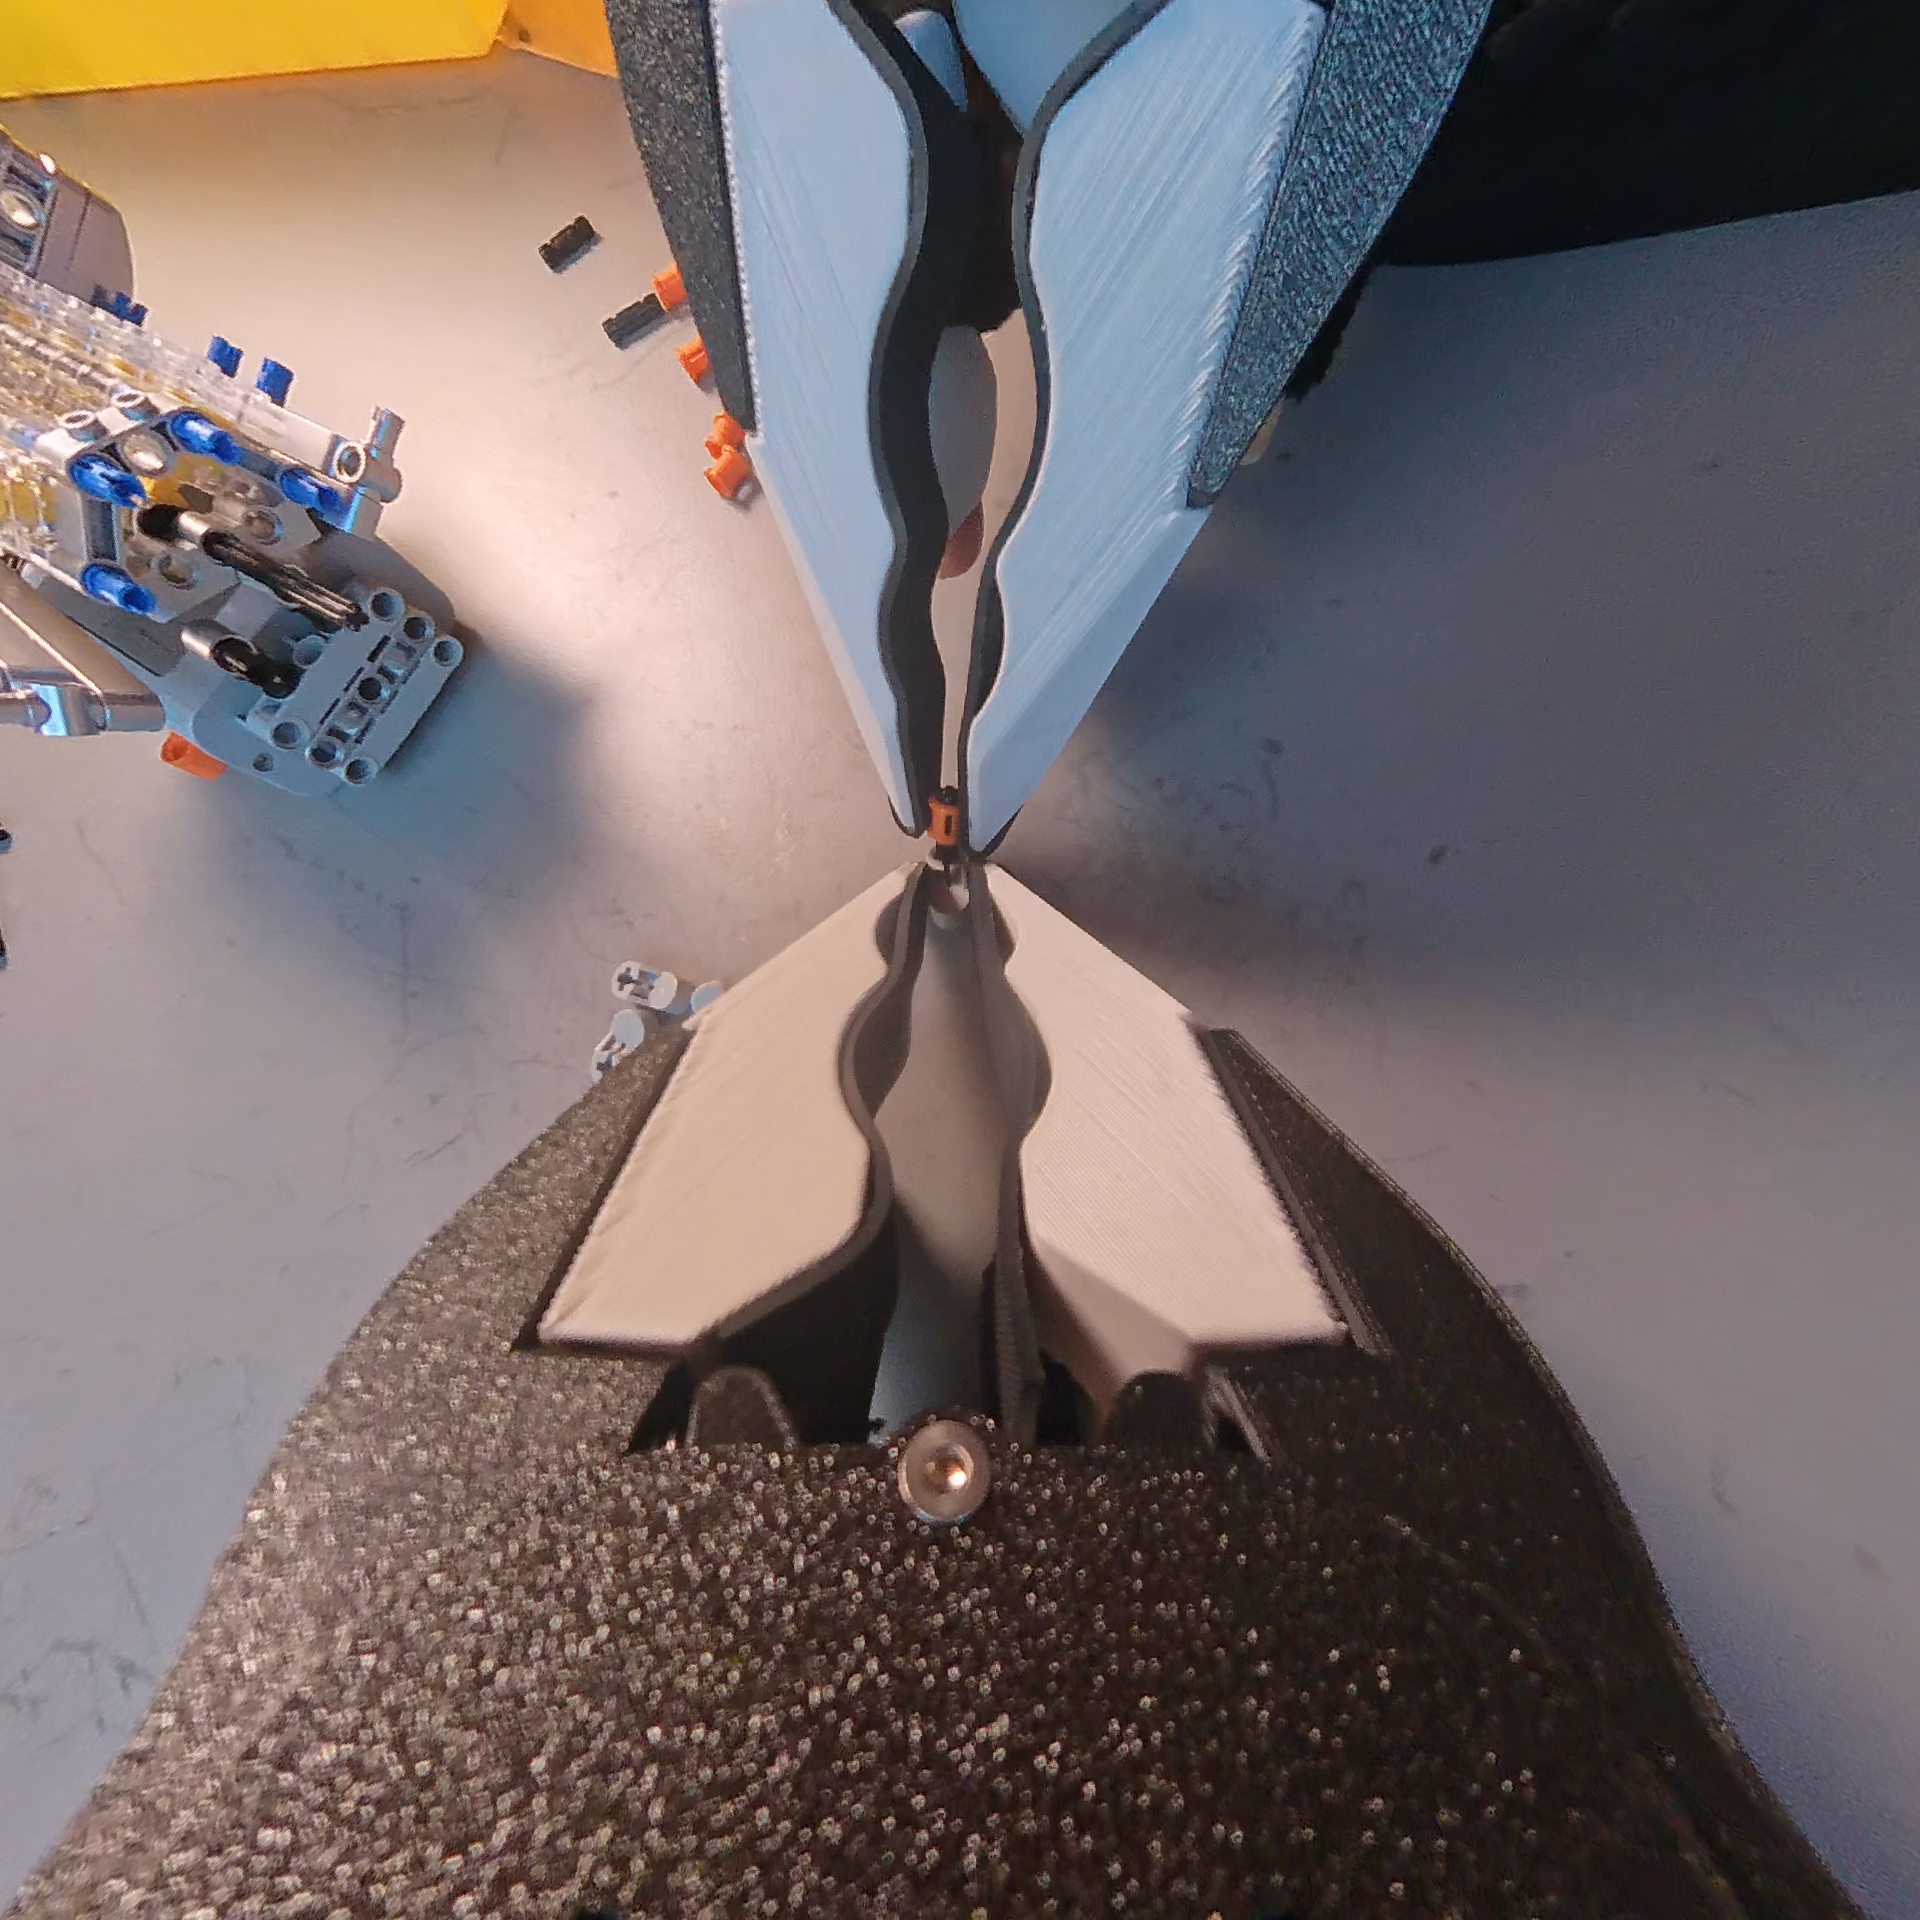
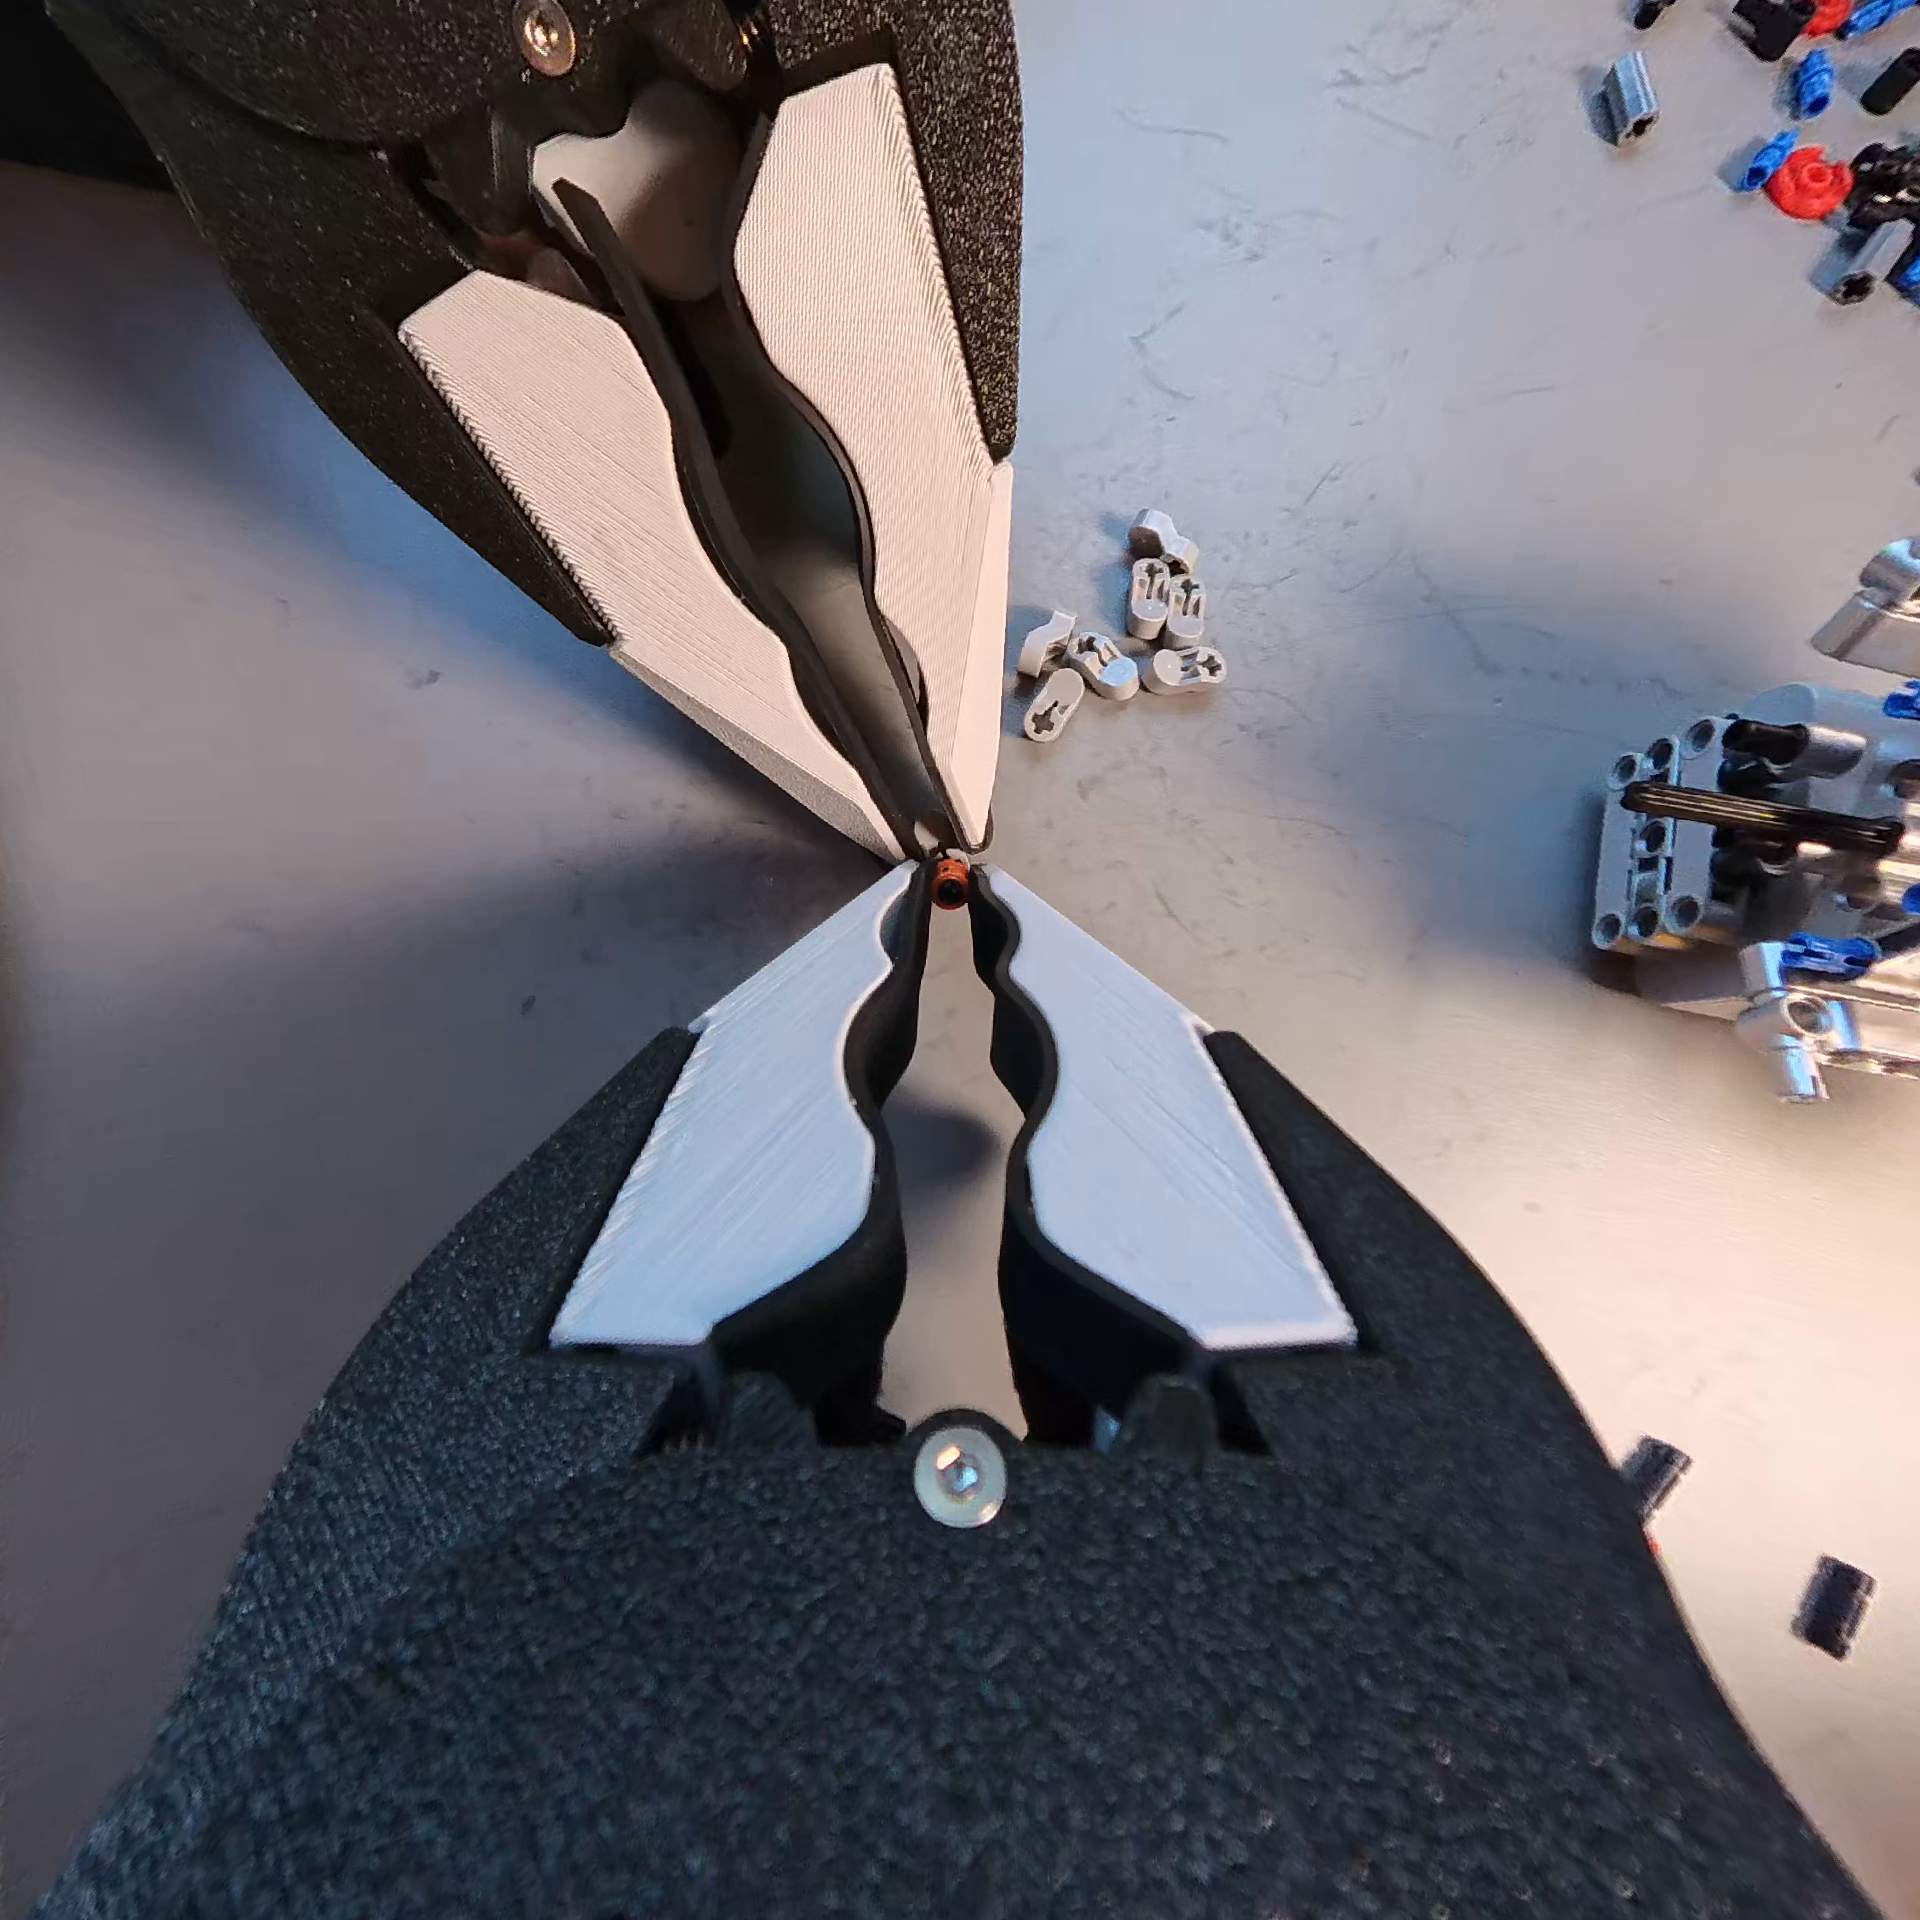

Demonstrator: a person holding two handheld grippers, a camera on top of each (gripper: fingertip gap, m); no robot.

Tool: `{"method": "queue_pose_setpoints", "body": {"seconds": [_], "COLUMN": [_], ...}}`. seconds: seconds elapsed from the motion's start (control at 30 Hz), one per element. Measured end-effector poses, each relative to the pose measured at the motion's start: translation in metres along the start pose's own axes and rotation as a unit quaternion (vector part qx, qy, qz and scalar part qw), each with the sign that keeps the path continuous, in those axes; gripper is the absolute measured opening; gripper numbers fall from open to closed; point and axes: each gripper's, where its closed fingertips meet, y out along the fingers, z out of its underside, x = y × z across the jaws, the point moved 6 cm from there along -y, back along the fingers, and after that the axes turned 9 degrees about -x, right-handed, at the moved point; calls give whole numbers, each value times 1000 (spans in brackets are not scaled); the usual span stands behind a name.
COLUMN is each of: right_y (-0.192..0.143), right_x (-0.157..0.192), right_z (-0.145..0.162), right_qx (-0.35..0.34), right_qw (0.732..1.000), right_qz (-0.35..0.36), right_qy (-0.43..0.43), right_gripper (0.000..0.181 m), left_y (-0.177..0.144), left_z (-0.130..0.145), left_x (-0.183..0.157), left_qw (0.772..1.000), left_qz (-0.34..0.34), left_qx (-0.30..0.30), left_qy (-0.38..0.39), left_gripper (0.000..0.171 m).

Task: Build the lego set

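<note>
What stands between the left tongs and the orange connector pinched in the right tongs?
Only the small grey piece that the left tongs themselves pinch; it meets the orange connector at the tips of the right tongs. Nothing else visible lies between them; the loose grey connectors sit off to the side.

Both wide-angle views are bright and mostly sharp; straight lines bow near the edges. Warm light tints the table [image 1: 1558,831] left of the left gripper [image 1: 943,868], while cooler grey lies to its right; soft shadows fall beside the right gripper [image 2: 948,871]; the black pieces [image 2: 1834,1619] near the frame edge are blurred.
</note>
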Motion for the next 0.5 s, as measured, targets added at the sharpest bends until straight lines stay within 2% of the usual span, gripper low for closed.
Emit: {"method": "queue_pose_setpoints", "body": {"seconds": [0.5], "right_y": [2], "right_x": [-5], "right_z": [1], "right_qx": [-20], "right_qw": [999], "right_qz": [-29], "right_qy": [39], "right_gripper": [6], "left_y": [-5], "left_z": [0], "left_x": [2], "left_qw": [1000], "left_qz": [6], "left_qx": [-16], "left_qy": [0], "left_gripper": [6]}}
